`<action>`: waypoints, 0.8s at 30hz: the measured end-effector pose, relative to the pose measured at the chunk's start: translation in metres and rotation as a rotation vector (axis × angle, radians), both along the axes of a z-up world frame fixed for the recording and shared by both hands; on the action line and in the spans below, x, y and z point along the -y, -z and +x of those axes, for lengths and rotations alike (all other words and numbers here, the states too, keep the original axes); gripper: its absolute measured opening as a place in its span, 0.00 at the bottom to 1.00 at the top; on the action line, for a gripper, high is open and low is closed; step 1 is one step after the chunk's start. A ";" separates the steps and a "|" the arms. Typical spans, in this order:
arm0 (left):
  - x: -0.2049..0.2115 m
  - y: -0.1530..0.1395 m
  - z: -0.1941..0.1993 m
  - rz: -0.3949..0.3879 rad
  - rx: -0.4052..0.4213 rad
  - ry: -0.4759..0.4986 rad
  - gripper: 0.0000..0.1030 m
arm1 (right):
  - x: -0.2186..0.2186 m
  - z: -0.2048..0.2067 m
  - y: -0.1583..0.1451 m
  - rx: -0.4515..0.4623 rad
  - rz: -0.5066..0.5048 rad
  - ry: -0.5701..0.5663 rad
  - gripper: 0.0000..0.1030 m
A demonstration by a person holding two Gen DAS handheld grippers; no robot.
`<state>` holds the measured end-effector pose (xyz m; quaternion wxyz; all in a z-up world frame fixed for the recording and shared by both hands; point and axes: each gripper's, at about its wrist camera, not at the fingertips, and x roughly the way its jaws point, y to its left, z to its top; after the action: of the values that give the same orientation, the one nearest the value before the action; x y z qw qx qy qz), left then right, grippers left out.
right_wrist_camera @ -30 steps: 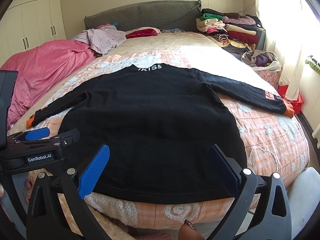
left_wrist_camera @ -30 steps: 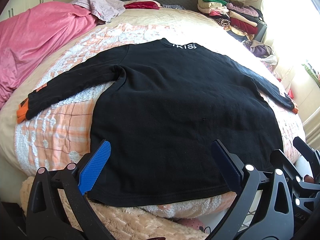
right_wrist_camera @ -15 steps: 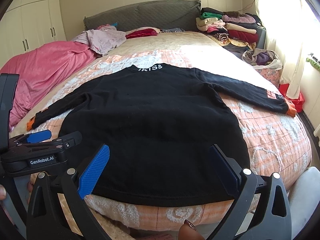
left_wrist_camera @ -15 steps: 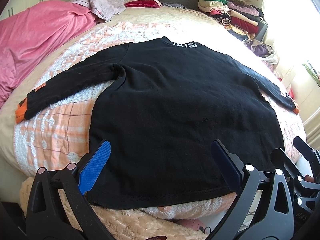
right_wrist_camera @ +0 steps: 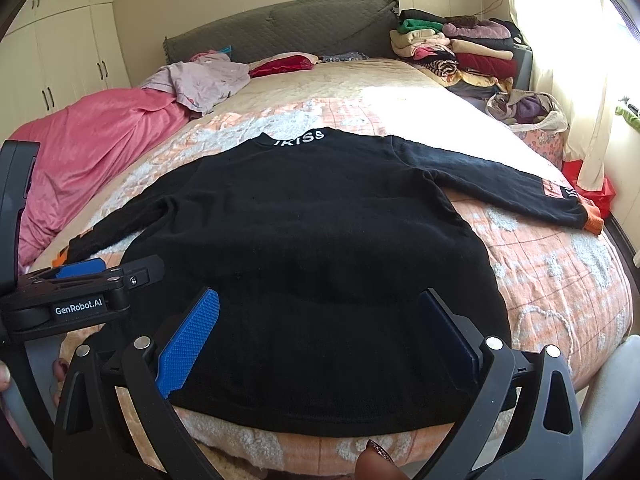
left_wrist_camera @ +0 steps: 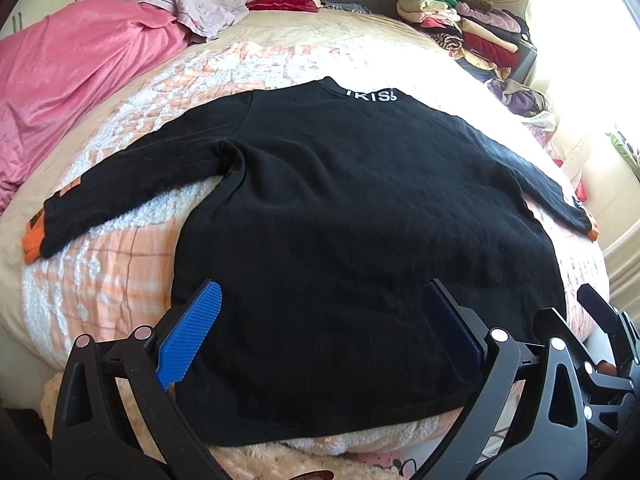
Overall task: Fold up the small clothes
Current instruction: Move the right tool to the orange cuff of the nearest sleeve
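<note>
A black long-sleeved top (left_wrist_camera: 344,216) (right_wrist_camera: 304,248) lies flat on the bed, collar with white letters at the far side, both sleeves spread out, orange cuffs at their ends. My left gripper (left_wrist_camera: 320,320) hangs open above the hem near its left part, nothing between its blue pads. My right gripper (right_wrist_camera: 320,328) is open over the hem a little to the right. In the right wrist view the left gripper's body (right_wrist_camera: 76,292) shows at the left edge.
A pink quilt (right_wrist_camera: 88,152) lies on the bed's left side. Loose clothes (right_wrist_camera: 204,80) sit near the grey headboard (right_wrist_camera: 280,36). A stack of folded clothes (right_wrist_camera: 456,52) stands at the far right. The bed's front edge (right_wrist_camera: 360,444) is just below my grippers.
Both grippers have moved slightly forward over the hem, so the top sits a bit lower and larger in view. Both stay open.
</note>
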<state>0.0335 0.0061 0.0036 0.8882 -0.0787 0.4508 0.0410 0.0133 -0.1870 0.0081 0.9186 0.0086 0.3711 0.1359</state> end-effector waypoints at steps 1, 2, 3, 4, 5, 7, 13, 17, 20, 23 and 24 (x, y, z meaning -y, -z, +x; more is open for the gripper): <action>0.000 -0.001 0.003 0.001 -0.001 0.002 0.92 | 0.001 0.002 0.000 0.000 0.004 0.000 0.96; -0.001 -0.001 0.005 0.000 -0.002 0.002 0.92 | 0.001 0.004 0.000 -0.001 0.007 -0.002 0.96; -0.001 -0.002 0.008 -0.004 -0.001 0.002 0.92 | 0.001 0.007 -0.001 0.000 0.007 -0.002 0.96; -0.002 -0.002 0.011 -0.010 -0.003 0.004 0.92 | 0.001 0.009 -0.001 0.002 0.006 -0.001 0.96; -0.002 -0.003 0.013 -0.014 -0.003 0.006 0.92 | 0.001 0.011 -0.002 0.006 0.004 0.003 0.96; -0.002 -0.005 0.018 -0.015 -0.003 0.007 0.92 | 0.002 0.015 -0.004 0.007 0.001 0.008 0.96; -0.002 -0.014 0.037 -0.021 0.001 0.016 0.92 | 0.010 0.032 -0.007 0.002 0.016 0.043 0.96; -0.001 -0.018 0.050 -0.018 -0.001 0.027 0.92 | 0.017 0.044 -0.010 0.004 0.028 0.071 0.96; -0.001 -0.021 0.060 -0.011 -0.001 0.029 0.92 | 0.022 0.054 -0.013 0.004 0.035 0.089 0.96; -0.002 -0.024 0.072 -0.019 -0.001 0.029 0.92 | 0.029 0.064 -0.014 -0.001 0.045 0.111 0.96; -0.001 -0.025 0.075 -0.021 -0.001 0.029 0.92 | 0.032 0.069 -0.015 -0.001 0.046 0.126 0.96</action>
<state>0.1085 0.0075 0.0286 0.8877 -0.0814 0.4526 0.0233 0.0820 -0.2191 0.0234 0.9247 0.0530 0.3670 0.0861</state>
